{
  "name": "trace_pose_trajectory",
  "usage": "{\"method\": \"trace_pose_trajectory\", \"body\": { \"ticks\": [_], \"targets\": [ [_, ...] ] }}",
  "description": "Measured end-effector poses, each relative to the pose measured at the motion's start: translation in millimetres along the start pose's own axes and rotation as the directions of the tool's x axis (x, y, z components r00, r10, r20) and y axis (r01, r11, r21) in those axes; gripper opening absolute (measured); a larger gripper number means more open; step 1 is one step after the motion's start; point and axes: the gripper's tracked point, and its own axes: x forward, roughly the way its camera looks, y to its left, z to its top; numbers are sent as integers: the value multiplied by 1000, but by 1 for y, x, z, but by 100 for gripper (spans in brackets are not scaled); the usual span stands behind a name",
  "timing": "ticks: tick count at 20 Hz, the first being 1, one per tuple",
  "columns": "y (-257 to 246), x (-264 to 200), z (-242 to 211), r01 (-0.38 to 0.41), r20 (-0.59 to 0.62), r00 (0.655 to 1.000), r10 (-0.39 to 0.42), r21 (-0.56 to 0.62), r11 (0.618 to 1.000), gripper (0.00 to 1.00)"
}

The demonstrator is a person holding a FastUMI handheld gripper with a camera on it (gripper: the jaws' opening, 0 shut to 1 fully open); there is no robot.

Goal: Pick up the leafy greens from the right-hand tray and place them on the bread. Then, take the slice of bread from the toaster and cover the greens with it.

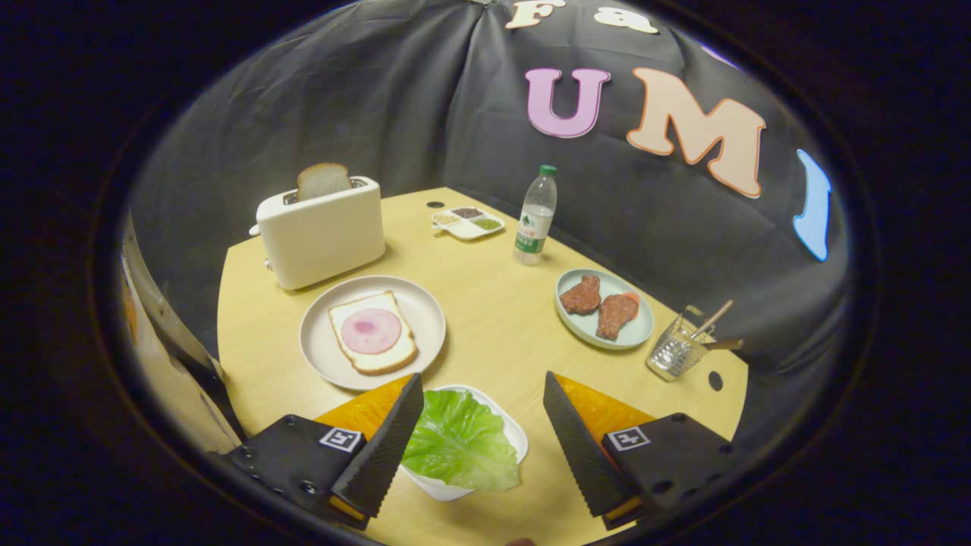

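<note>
Lettuce (459, 444) lies on its tray (516, 436) low in the frame, between the gripper's (485, 390) spread fingers; closing on the leaf's middle seems the surest pickup.

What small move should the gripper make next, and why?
Probably ease down and a little toward the left finger, then close. The gripper is open, and the green leafy lettuce lies in its white tray between the fingers, nearer the left one and untouched. The round beige plate with ham-topped bread waits beyond.
</note>
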Motion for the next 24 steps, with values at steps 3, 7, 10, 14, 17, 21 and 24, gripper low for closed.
{"method": "trace_pose_trajectory", "body": {
  "ticks": [3, 7, 10, 14, 17, 21, 24],
  "targets": [
    [3, 11, -20, -29, -53, 998, 29, 7, 1000, 100],
    [7, 23, -49, -45, -122, 991, 48, 26, 999, 100],
    [12, 31, -69, -54, -166, 984, 61, 45, 997, 100],
    [18, 42, -88, -62, -200, 977, 76, 76, 995, 100],
    [20, 47, -99, -58, -227, 971, 82, 108, 992, 100],
    [25, 51, -108, -51, -243, 967, 80, 122, 991, 100],
    [27, 51, -114, -49, -264, 961, 81, 122, 991, 99]
  ]
}}
